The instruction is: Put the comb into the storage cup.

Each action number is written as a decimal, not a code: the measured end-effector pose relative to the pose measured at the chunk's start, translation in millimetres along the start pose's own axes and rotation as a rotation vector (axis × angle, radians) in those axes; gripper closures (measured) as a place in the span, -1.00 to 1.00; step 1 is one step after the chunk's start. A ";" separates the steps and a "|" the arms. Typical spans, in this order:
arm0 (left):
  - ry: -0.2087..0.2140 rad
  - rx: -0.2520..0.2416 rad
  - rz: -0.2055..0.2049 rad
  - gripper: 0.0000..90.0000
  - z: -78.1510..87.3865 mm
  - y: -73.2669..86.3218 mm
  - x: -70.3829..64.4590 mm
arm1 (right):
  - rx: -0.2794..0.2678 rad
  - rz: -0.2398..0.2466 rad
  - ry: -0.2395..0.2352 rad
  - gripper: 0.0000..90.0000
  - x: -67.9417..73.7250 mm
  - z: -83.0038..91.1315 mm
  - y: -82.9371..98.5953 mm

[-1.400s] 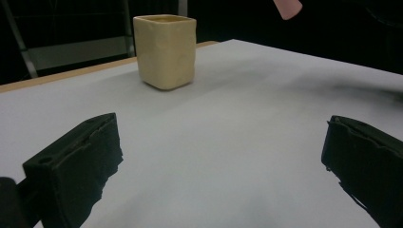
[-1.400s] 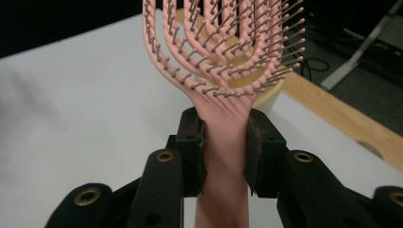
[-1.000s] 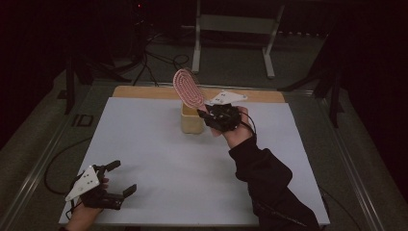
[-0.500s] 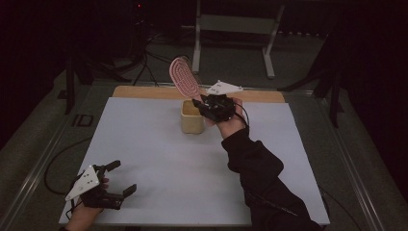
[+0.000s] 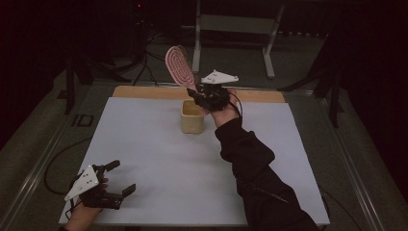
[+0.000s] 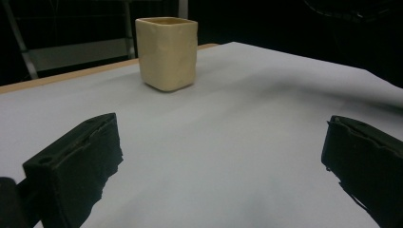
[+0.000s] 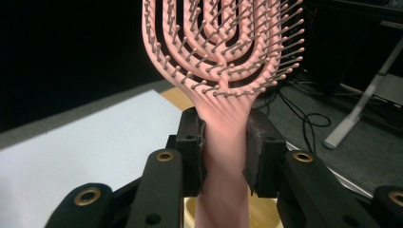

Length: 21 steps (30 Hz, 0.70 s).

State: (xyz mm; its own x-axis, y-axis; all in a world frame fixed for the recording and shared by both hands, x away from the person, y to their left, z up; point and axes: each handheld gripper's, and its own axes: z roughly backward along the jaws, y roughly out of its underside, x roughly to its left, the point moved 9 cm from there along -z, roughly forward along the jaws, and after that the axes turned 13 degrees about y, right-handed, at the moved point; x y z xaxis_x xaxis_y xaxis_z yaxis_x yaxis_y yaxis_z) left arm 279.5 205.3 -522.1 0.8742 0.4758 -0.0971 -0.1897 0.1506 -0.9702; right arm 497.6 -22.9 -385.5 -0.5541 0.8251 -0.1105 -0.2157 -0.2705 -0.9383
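My right gripper (image 5: 198, 96) is shut on the handle of a pink vented hairbrush (image 5: 178, 67), held above a small cream square cup (image 5: 192, 117) in the middle of the white table. In the right gripper view the jaws clamp the hairbrush (image 7: 223, 71) just below its bristled head, and the handle's lower end hangs over the cup (image 7: 263, 213) beneath. My left gripper (image 5: 118, 178) rests at the near left corner, open with nothing between its fingers. The left gripper view looks across the white surface to the cup (image 6: 166, 46).
A wooden strip (image 5: 144, 91) borders the far edge of the white table top (image 5: 159, 163). Behind the table stands a metal frame (image 5: 235, 29), with cables on the dark floor. The person's black sleeve (image 5: 255, 168) crosses the right half of the table.
The right gripper has lifted the hairbrush up and a little to the left, over the cup. The left gripper has stayed put.
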 end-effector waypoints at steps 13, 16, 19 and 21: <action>-0.001 -0.002 0.000 -1.00 0.9 -0.2 -0.3 | -0.081 -0.025 -0.045 0.57 -2.4 -21.6 -12.8; 0.000 -0.001 0.001 -1.00 0.7 0.1 -0.3 | -0.104 -0.051 -0.062 0.57 -4.6 -26.5 -13.9; 0.000 -0.002 0.001 -1.00 0.6 0.0 -0.3 | -0.108 -0.058 -0.065 0.57 -6.7 -33.8 -12.4; 0.001 -0.001 0.000 -1.00 0.9 0.1 -0.3 | -0.111 -0.060 -0.066 0.57 -7.6 -38.0 -11.1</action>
State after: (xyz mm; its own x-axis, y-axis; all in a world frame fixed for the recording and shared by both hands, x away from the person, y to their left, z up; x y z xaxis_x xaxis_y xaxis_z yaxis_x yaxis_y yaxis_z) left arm 278.9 206.0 -522.0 0.8745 0.4752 -0.0973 -0.1892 0.1495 -0.9705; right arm 534.8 -7.4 -386.7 -0.5951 0.8029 -0.0349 -0.1615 -0.1620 -0.9735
